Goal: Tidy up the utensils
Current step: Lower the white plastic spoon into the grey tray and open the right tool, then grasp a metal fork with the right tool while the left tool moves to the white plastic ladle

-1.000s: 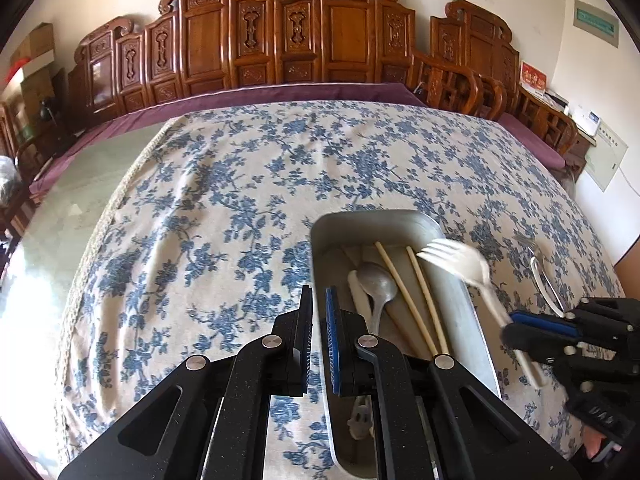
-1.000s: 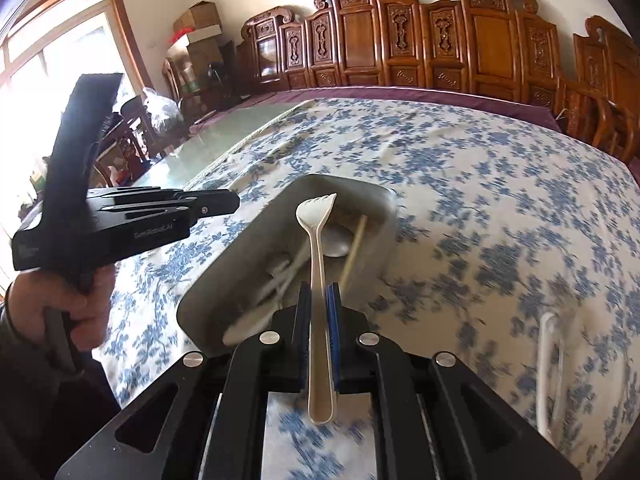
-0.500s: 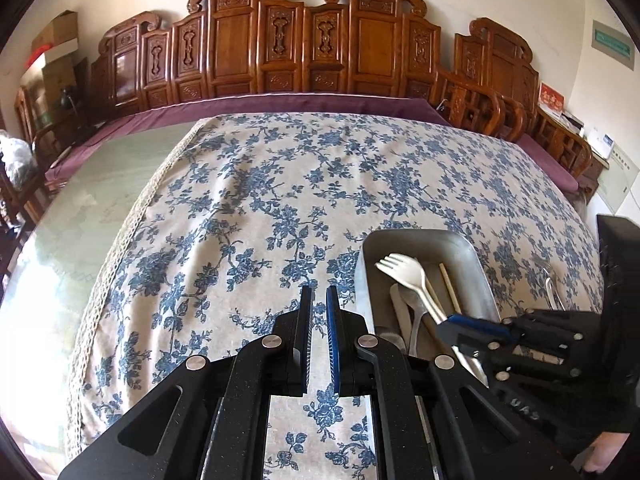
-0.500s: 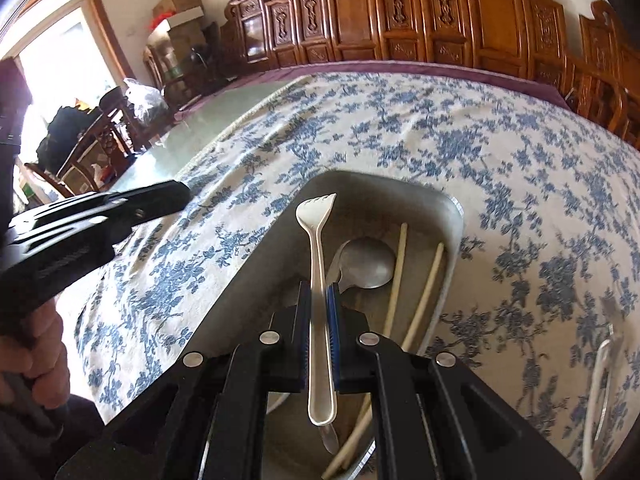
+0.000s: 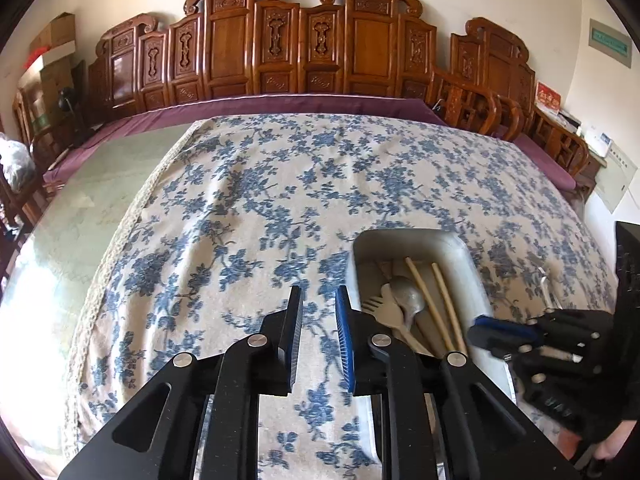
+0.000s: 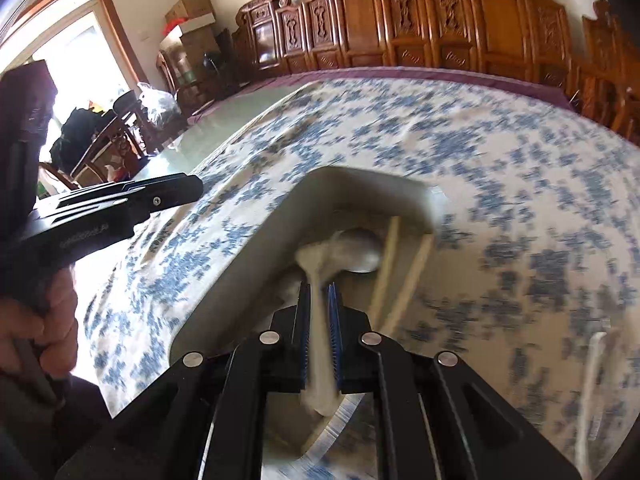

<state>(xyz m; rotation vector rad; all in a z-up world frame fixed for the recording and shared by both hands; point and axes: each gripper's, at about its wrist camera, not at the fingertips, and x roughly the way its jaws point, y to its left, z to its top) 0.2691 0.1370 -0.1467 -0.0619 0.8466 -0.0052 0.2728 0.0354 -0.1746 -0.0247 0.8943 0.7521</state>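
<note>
A grey metal tray lies on the floral tablecloth and holds a white plastic fork, a metal spoon and two wooden chopsticks. My left gripper is slightly open and empty, over the cloth just left of the tray. My right gripper is over the tray; its jaws have parted a little around the blurred fork, which lies down in the tray beside the spoon and chopsticks. It also shows at the tray's right edge in the left wrist view.
A metal utensil lies on the cloth right of the tray; it shows blurred in the right wrist view. Carved wooden chairs line the far side of the table. Bare glass tabletop lies left of the cloth.
My right gripper lowered the fork into the tray and its jaws opened slightly, with the fork dropping among the utensils. My left gripper opened a little and shifted left of the tray.
</note>
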